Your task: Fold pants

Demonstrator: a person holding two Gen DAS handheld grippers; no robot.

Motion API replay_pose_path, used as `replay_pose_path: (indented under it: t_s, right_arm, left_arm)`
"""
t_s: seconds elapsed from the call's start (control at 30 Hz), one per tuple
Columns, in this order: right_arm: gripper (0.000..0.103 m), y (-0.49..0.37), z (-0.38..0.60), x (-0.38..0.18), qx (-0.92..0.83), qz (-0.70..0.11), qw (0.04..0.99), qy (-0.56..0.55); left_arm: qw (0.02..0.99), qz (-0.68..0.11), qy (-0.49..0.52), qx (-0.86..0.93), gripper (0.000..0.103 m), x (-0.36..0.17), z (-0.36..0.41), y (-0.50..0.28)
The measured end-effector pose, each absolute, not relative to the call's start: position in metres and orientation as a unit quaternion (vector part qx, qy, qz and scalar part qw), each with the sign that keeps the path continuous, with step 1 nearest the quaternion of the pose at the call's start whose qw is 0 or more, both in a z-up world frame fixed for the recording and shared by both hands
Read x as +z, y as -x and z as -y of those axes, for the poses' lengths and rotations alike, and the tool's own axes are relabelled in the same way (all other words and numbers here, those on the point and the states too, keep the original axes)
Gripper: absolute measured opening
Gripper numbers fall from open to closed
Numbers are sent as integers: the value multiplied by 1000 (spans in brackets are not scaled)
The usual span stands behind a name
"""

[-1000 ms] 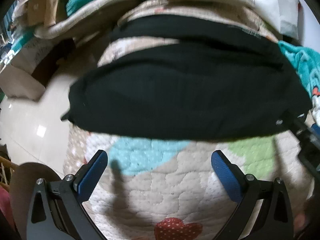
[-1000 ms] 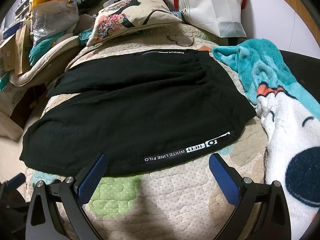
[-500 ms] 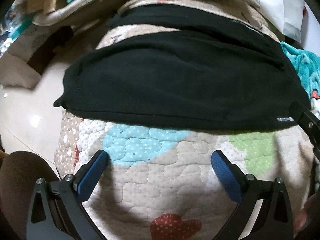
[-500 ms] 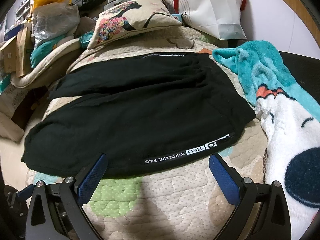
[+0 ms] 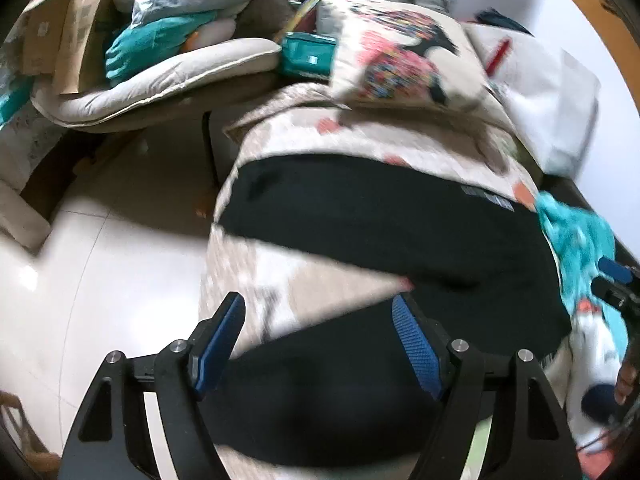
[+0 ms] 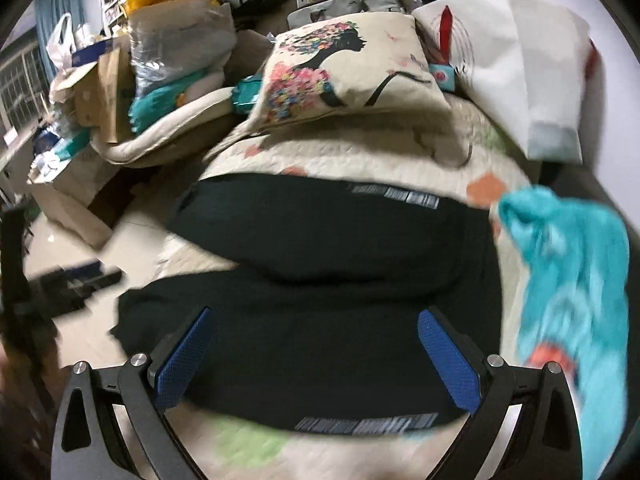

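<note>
Black pants (image 6: 320,280) lie spread across the quilted bed cover (image 6: 360,160), with both legs pointing toward the floor side and a strip of quilt showing between them. A flower pillow (image 6: 344,76) sits past the pants, and a teal fluffy blanket (image 6: 572,272) lies beside them. The left claw (image 5: 316,344) is over the near leg; it is closing, but its blue pads are not pressing on anything. The right claw (image 6: 316,356) stands wide over the near leg too, and grips nothing. It looks like the very start of the fold: nothing is folded over yet. Next, each claw likely needs to drop to the near edge, pinch the cloth, and carry that leg over onto the far one.
</note>
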State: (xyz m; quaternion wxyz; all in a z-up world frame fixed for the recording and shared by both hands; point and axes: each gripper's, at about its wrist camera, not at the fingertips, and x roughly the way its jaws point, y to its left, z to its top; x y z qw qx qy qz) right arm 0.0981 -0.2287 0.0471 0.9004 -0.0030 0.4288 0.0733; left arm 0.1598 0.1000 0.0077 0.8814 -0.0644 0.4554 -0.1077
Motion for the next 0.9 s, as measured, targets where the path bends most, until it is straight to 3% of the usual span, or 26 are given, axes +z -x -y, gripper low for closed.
replay_pose_path:
  t_s: [0.43,0.83,0.87,0.9]
  right_arm:
    - [101,-289,260,-16,107,-474,874,26]
    - [94,-358,243,-79,173,-522,832,71]
    - [94,-357,238,-78,179,-520,832,75]
    - [86,-356,235,-77,185,-520,831,75]
  left_arm:
    - [870,-478,36,-111,76,-66,-114,-346]
    - [860,-475,7,-188,84,-96,-108,-403]
    - [857,-478,10,-191,81,-96,-109,-403]
    - [854,-479,21,-204,68,-96,-110,-400]
